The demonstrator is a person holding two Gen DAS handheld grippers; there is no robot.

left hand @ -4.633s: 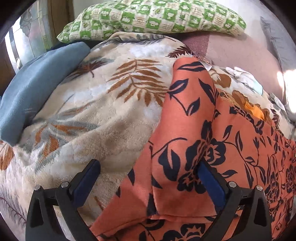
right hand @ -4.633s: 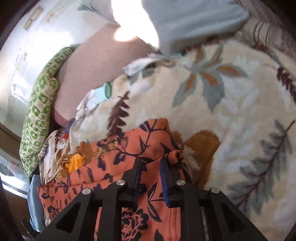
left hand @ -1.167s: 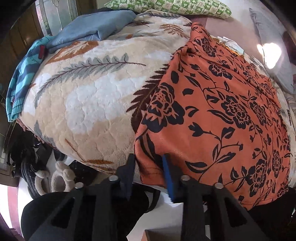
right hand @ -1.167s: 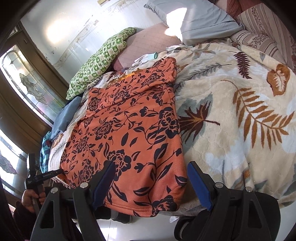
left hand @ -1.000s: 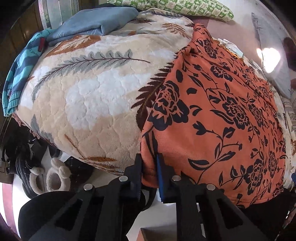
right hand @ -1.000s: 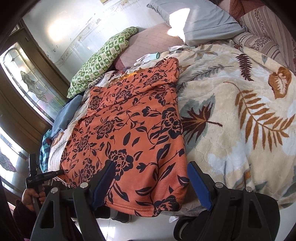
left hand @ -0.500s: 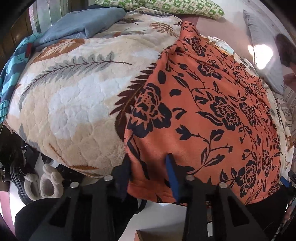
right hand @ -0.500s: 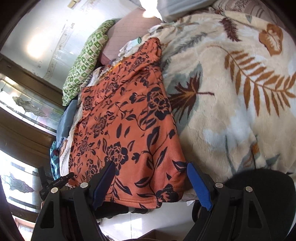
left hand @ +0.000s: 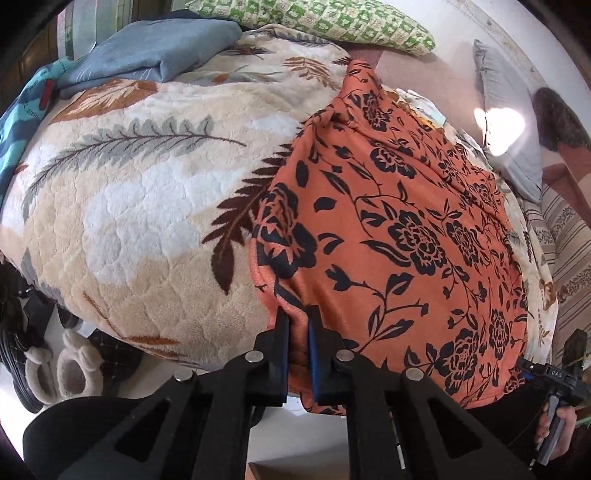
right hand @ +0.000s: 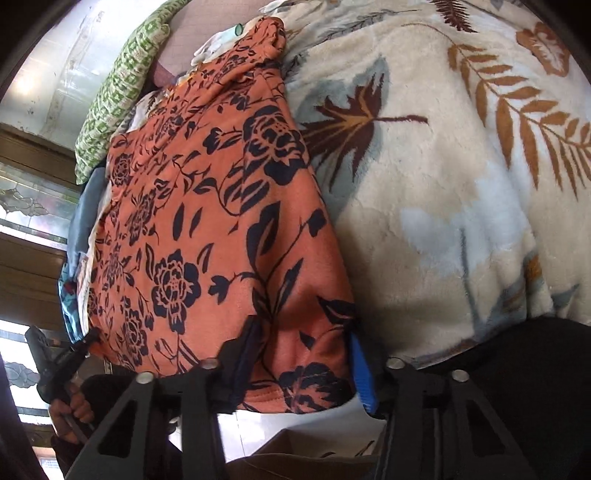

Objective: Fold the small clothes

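While the left gripper (left hand: pixel 298 325) pinches the near left hem corner of the orange floral garment (left hand: pixel 399 229), the right gripper (right hand: pixel 301 363), jaws just closing, straddles the right corner. Beyond, the garment lies flat on the leaf-patterned blanket (left hand: pixel 140 192), with a green pillow (left hand: pixel 325 22) farthest.

Both wrist views close, steeply down, sharing orange garment (left hand: pixel 388 229).

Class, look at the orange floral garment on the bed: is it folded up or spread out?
Spread out: the orange garment lies flat across the blanket, no fold across its visible length.
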